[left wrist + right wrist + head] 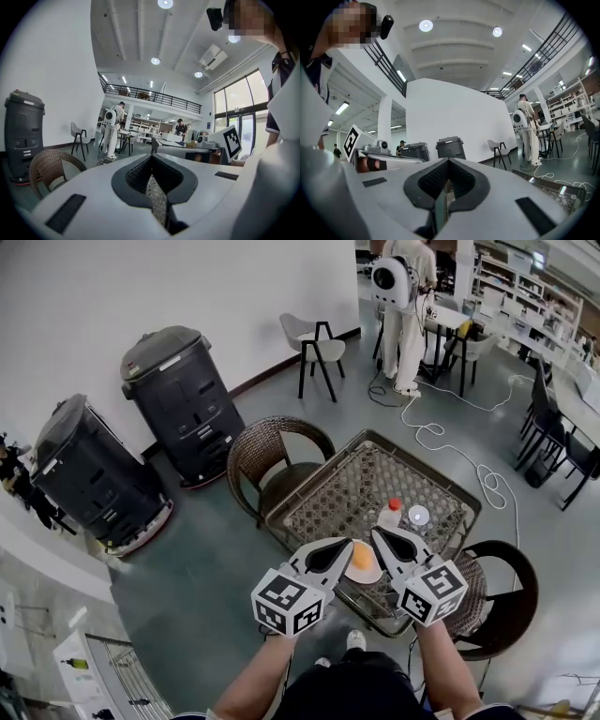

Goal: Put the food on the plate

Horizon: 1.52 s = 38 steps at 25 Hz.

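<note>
Standing by the woven table (323, 493). The person holds both tools up in front of the body, pointing roughly level out across the room, not down at the tabletop.

- Left gripper (343, 547): jaws pressed together, nothing between them. Its own view shows only the room past the closed tips.
- Right gripper (380, 536): the same, jaws together and empty.
- Orange food (362, 557): one rounded lump, seen from above between the two tool tips. It appears to sit on the white plate (367, 576) near the table's near edge. What kind of food it is I cannot tell from here.
- Also on the table: a bottle (390, 515) with a red cap, and a small white disc (418, 516) just beside it.

Handling, my guess: small and light, with a smooth curved skin, so likely to roll or squirt out of a hard pinch. It may bruise if soft. Best taken across its widest part, jaws either side, with a gentle squeeze. The plate looks light too and could skid on the weave if nudged.
</note>
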Each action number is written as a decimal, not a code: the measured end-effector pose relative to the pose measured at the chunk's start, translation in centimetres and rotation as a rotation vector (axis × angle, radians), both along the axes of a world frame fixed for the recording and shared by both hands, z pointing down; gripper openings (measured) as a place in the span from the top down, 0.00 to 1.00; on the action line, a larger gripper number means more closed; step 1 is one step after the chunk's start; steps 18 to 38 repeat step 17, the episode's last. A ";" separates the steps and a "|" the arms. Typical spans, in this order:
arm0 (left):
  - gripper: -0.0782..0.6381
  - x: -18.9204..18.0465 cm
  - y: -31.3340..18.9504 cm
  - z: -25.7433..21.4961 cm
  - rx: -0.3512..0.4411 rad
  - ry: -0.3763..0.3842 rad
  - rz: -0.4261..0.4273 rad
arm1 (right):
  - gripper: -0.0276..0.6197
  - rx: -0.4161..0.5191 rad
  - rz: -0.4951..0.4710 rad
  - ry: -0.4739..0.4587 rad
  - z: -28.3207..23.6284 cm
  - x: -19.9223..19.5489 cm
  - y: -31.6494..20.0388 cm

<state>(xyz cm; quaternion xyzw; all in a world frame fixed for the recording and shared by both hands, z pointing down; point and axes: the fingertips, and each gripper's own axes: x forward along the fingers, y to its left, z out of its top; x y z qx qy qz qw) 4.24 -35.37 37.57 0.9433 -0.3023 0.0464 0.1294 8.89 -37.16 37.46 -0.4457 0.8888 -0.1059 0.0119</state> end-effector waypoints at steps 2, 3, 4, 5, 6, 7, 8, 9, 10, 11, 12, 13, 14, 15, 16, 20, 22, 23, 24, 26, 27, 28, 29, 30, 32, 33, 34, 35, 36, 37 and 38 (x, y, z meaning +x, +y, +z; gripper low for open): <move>0.88 -0.1 0.0 -0.1 0.001 0.001 0.001 | 0.95 0.000 0.001 -0.002 -0.1 -0.1 0.1; 0.88 -0.1 0.1 -0.2 0.001 0.002 0.001 | 0.95 0.001 0.002 -0.003 -0.2 -0.1 0.1; 0.88 -0.2 0.2 -0.2 0.002 0.002 0.000 | 0.95 0.001 0.003 -0.003 -0.2 -0.2 0.2; 0.88 -0.2 0.2 -0.2 0.002 0.003 0.000 | 0.95 0.001 0.004 -0.004 -0.2 -0.2 0.2; 0.88 -0.1 0.2 -0.2 0.003 0.003 -0.001 | 0.95 0.002 0.005 -0.005 -0.2 -0.1 0.3; 0.88 -0.1 0.3 -0.2 0.003 0.003 -0.001 | 0.95 0.003 0.007 -0.006 -0.2 0.0 0.3; 0.88 0.0 0.3 -0.2 0.003 0.004 0.000 | 0.95 0.004 0.008 -0.007 -0.2 0.1 0.4; 0.88 0.1 0.3 -0.2 0.003 0.003 0.001 | 0.95 0.004 0.010 -0.008 -0.2 0.2 0.4; 0.88 0.2 0.4 -0.1 0.002 0.003 0.003 | 0.95 0.005 0.013 -0.008 -0.2 0.3 0.4; 0.88 0.2 0.4 -0.1 0.001 0.004 0.004 | 0.95 0.005 0.015 -0.008 -0.2 0.3 0.5; 0.88 0.2 0.5 0.0 0.000 0.004 0.006 | 0.95 0.004 0.017 -0.009 -0.1 0.3 0.4; 0.88 0.2 0.5 0.1 -0.002 0.004 0.008 | 0.95 0.003 0.019 -0.009 -0.1 0.3 0.4; 0.88 0.2 0.4 0.2 -0.003 0.005 0.009 | 0.95 0.002 0.020 -0.011 -0.1 0.3 0.3; 0.88 0.2 0.4 0.2 -0.003 0.006 0.009 | 0.95 0.002 0.021 -0.012 -0.1 0.3 0.3; 0.88 0.2 0.4 0.2 -0.004 0.007 0.010 | 0.95 0.001 0.022 -0.014 -0.1 0.2 0.2; 0.88 0.2 0.3 0.2 -0.005 0.008 0.010 | 0.95 0.001 0.023 -0.015 -0.2 0.2 0.2; 0.88 0.2 0.3 0.2 -0.005 0.008 0.010 | 0.95 0.001 0.023 -0.015 -0.2 0.2 0.2; 0.88 0.2 0.3 0.2 -0.005 0.008 0.010 | 0.95 0.001 0.023 -0.015 -0.2 0.2 0.2; 0.88 0.2 0.3 0.2 -0.005 0.008 0.010 | 0.95 0.001 0.023 -0.015 -0.2 0.2 0.2; 0.88 0.2 0.3 0.2 -0.005 0.008 0.010 | 0.95 0.001 0.023 -0.015 -0.2 0.2 0.2; 0.88 0.2 0.3 0.2 -0.005 0.008 0.010 | 0.95 0.001 0.023 -0.015 -0.2 0.2 0.2; 0.88 0.2 0.3 0.2 -0.005 0.008 0.010 | 0.95 0.001 0.023 -0.015 -0.2 0.2 0.2; 0.88 0.2 0.3 0.2 -0.005 0.008 0.010 | 0.95 0.001 0.023 -0.015 -0.2 0.2 0.2; 0.88 0.2 0.3 0.2 -0.005 0.008 0.010 | 0.95 0.001 0.023 -0.015 -0.2 0.2 0.2; 0.88 0.2 0.3 0.2 -0.005 0.008 0.010 | 0.95 0.001 0.023 -0.015 -0.2 0.2 0.2; 0.88 0.2 0.3 0.2 -0.005 0.008 0.010 | 0.95 0.001 0.023 -0.015 -0.2 0.2 0.2; 0.88 0.2 0.3 0.2 -0.005 0.008 0.010 | 0.95 0.001 0.023 -0.015 -0.2 0.2 0.2; 0.88 0.2 0.3 0.2 -0.005 0.008 0.010 | 0.95 0.001 0.023 -0.015 -0.2 0.2 0.2; 0.88 0.2 0.3 0.2 -0.005 0.008 0.010 | 0.95 0.001 0.023 -0.015 -0.2 0.2 0.2; 0.88 0.2 0.3 0.2 -0.005 0.008 0.010 | 0.95 0.001 0.023 -0.015 -0.2 0.2 0.2; 0.88 0.2 0.3 0.2 -0.005 0.008 0.010 | 0.95 0.001 0.023 -0.015 -0.2 0.2 0.2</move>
